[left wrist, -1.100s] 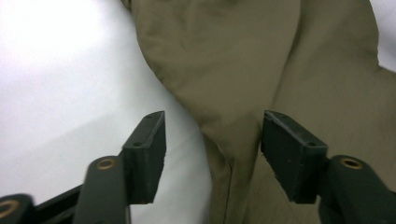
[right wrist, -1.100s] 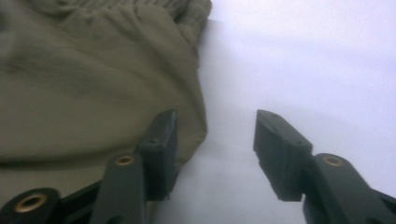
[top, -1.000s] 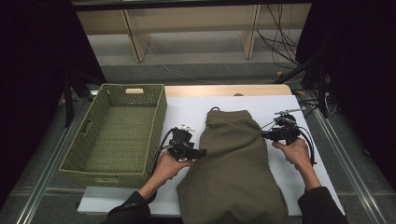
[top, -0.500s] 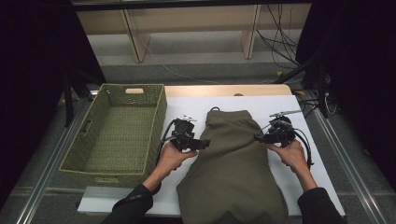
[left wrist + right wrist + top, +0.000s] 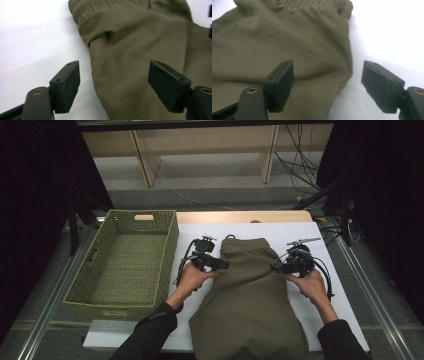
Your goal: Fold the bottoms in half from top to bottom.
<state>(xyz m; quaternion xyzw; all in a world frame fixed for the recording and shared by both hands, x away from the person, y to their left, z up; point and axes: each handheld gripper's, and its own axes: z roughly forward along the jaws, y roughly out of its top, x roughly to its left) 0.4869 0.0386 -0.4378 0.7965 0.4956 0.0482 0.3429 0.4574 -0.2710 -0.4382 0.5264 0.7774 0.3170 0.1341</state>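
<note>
A: Lining up for a grasp, by the look of it: the person has brought a gripper to each side edge of the olive-green fabric garment with the gathered elastic waistband (image 5: 247, 295), which lies flat on the white counter (image 5: 330, 245) just beside the green woven rectangular basket (image 5: 122, 265).

B: So nothing is gripped yet?

A: No. The left gripper (image 5: 113, 80) has its jaws spread wide, having just been opening; the garment's edge on the basket side lies between them, but the pads stand clear of the cloth. The right gripper (image 5: 328, 80) is the same on the garment's far side from the basket: jaws wide after just opening, straddling the hem, pinching nothing.

B: And the next move?

A: Probably both grippers must dip to the cloth and close on the two edges, a little below the waistband, taking enough fabric that it does not slip when lifted or folded, perhaps on its way to the basket.
</note>
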